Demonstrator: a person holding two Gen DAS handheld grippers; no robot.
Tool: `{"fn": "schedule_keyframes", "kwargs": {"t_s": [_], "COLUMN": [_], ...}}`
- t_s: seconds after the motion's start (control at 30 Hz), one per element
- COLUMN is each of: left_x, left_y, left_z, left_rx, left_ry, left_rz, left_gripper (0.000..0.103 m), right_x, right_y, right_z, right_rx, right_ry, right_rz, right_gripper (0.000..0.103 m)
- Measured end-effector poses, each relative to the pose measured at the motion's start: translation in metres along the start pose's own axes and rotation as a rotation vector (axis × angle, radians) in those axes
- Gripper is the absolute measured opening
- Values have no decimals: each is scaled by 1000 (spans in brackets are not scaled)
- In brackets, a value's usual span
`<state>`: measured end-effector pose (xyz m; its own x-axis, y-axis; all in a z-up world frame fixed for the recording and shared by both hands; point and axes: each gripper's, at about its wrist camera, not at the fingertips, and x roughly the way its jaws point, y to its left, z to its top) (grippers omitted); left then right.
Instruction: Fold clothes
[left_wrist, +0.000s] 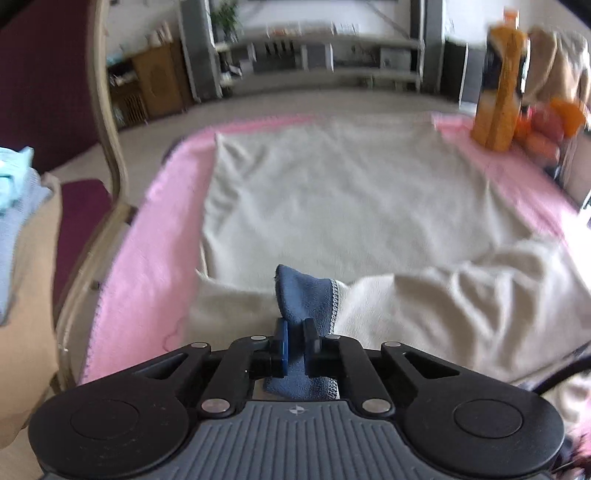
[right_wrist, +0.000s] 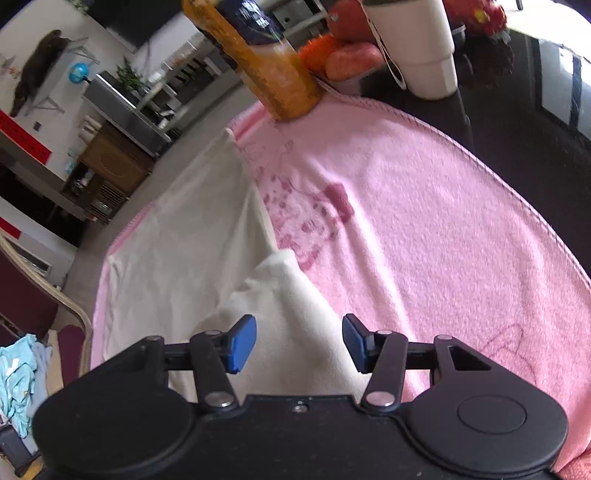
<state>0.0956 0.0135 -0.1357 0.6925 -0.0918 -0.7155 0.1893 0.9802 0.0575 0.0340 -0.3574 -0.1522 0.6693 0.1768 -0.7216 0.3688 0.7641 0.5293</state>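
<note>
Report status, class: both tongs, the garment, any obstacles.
Left tongs shut on blue trim of cream garment. Right tongs open over its raised corner. Orange bottle at far edge.

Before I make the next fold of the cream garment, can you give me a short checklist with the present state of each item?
1. Left gripper grips the blue trim of the cream garment: ok.
2. Right gripper jaws open, a raised fold of the garment between them, not pinched: ok.
3. Far half of the garment lies flat on the pink blanket: ok.
4. Near part free of wrinkles: not ok, bunched.
5. Orange bottle off the garment: ok, it stands on the blanket.
</note>
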Motion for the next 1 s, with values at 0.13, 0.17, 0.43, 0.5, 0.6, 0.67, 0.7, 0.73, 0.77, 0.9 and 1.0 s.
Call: {"fn": "schedule_keyframes", "kwargs": {"t_s": [0.13,0.17,0.43,0.5,0.6,0.67,0.7,0.73,0.77,0.9,1.0], "left_x": [-34,-32,-16,-12,-6,3,8,13,16,22,28], "left_y": [11,13,32,37,44,46,46,45,44,37,35], "left_z": [3,2,-3,-4,-6,-10,-12,-14,-15,-19,-24], "left_rx": [-74,-82,-149,-165,-190,-186,-175,-164,-153,-91,-52], "left_ry": [-80,-66,50,79,122,158,170,181,182,181,208], "left_rz": [-44,-34,42,62,90,103,110,117,125,184,251], "left_gripper": [7,7,7,7,7,7,8,8,8,10,13], "right_x": [-7,-7,-3,-2,0,-1,0,0,2,23,37], "right_y": [-5,-8,-5,-1,4,8,10,12,15,22,12], "right_z": [-3,-4,-9,-10,-12,-14,-15,-16,-18,-27,-32], "right_rx": [-16,-14,-46,-64,-92,-120,-133,-147,-165,-200,-185], "right_ry": [-23,-20,-5,-4,-3,-10,-6,0,18,129,176], "right_rz": [-24,-29,-31,-31,-32,-22,-7,8,30,35,-112], "right_gripper": [53,53,53,53,53,51,48,37,31,31,10]}}
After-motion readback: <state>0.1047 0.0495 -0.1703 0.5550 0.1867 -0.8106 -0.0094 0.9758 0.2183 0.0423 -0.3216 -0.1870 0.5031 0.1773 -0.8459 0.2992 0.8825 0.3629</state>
